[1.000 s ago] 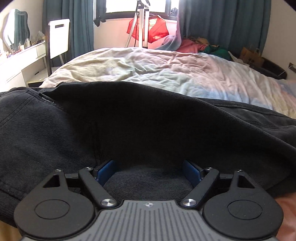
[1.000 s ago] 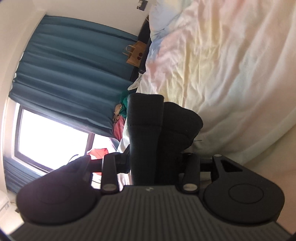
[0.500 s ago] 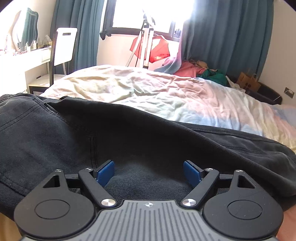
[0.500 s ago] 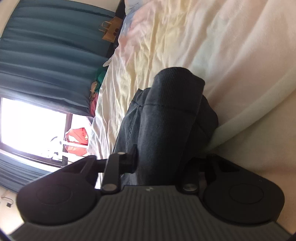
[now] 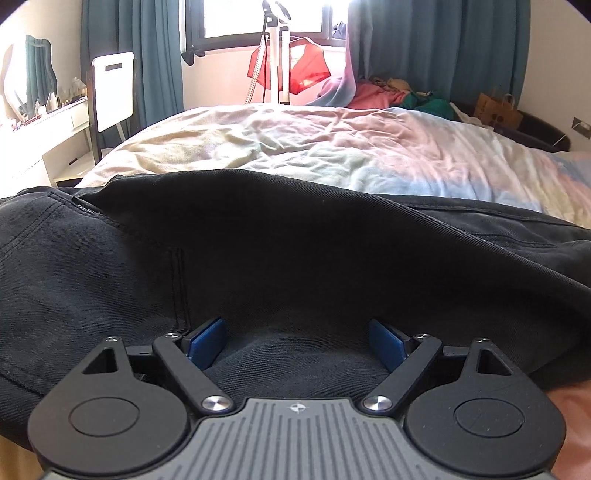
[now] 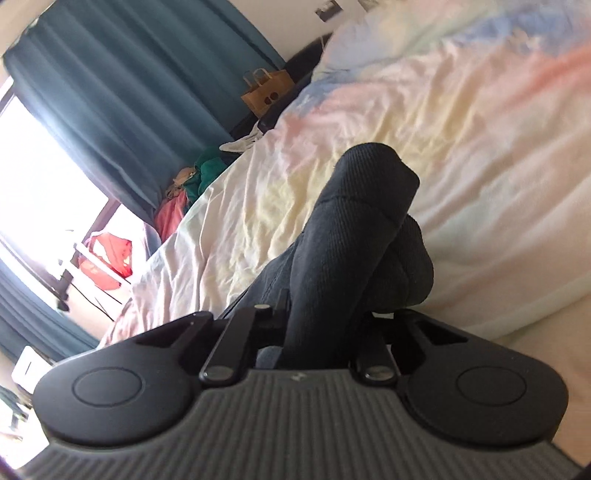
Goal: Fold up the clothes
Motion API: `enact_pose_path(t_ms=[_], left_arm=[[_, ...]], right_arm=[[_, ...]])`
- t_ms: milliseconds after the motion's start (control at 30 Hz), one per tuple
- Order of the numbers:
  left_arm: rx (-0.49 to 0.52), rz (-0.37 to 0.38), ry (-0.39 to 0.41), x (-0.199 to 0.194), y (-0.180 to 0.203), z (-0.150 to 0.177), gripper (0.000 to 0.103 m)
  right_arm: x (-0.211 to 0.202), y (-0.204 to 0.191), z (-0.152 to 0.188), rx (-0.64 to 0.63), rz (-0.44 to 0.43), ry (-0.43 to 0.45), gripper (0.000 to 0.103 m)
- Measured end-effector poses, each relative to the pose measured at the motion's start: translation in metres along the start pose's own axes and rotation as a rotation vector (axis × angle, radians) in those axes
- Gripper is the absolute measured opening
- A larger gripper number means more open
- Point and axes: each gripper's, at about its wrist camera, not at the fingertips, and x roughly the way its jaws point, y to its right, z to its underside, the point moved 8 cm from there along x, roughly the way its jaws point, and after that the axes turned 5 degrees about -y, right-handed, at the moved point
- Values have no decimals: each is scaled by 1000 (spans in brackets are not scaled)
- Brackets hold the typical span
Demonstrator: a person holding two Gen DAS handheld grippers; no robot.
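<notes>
While the left gripper (image 5: 295,341) sits low against the trousers (image 5: 258,258), its two blue pads (image 5: 205,341) stand wide apart, with dark cloth lying between them but not pinched. From the left wrist view the trousers — black, twill-woven, with a stitched seam running down toward the left pad — spread across the whole width of the near bed (image 5: 332,155). A small label shows at a hem on the upper left. Beyond them the rumpled pastel cover stretches to the window (image 5: 266,18), flanked by teal curtains (image 5: 436,48). A white stand (image 5: 277,59) with a red garment (image 5: 295,70) is under the window, a heap of pink and green clothes (image 5: 399,98) lies to its right, and a paper bag (image 5: 498,110) is by the far right edge. A white chair (image 5: 110,92) and a white desk (image 5: 44,129) are at the left.

From the right wrist view, which is rolled sideways, the right gripper (image 6: 317,332) is closed on a thick bunch of the same black cloth (image 6: 354,240) — the fabric fills the gap between the fingers and rises out of it as a folded roll, standing above the bed cover (image 6: 461,129). The pads themselves are hidden by the cloth. Behind are the curtains (image 6: 129,92), the bright window (image 6: 37,184), the paper bag (image 6: 266,92) and the clothes heap (image 6: 195,181).
</notes>
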Motion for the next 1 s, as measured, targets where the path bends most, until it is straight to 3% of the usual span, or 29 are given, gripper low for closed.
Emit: enact_pose_path(t_ms=[133, 200, 267, 400, 467, 567, 667, 733, 800, 900, 1000], left_arm=[[-19, 21, 4, -11, -5, -6, 87], [-83, 49, 30, -27, -15, -12, 87], [-164, 69, 87, -46, -29, -20, 88], [-313, 109, 177, -78, -57, -32, 92], [-384, 166, 160, -82, -70, -32, 92], [-473, 218, 140, -79, -86, -30, 92], [-498, 213, 128, -74, -95, -28, 92], [-507, 231, 134, -74, -96, -28, 92], [-504, 260, 157, -76, -95, -30, 92], [-479, 260, 198, -80, -95, -34, 92], [-453, 271, 254, -91, -95, -38, 92]], right_arm=[[-32, -71, 2, -313, 10, 137, 16], [-51, -114, 6, -483, 3, 214, 16], [-69, -168, 34, -677, -43, 287, 16], [-92, -250, 141, -1049, -156, 331, 15], [-100, -283, 202, -1234, -217, 329, 15], [-91, -285, 301, -1505, -318, 209, 15], [-79, -263, 367, -1711, -307, 126, 16], [-77, -260, 370, -1720, -290, 132, 16], [-82, -268, 355, -1642, -302, 112, 16], [-94, -286, 335, -1559, -305, 154, 16], [-94, -292, 350, -1558, -338, 123, 16]])
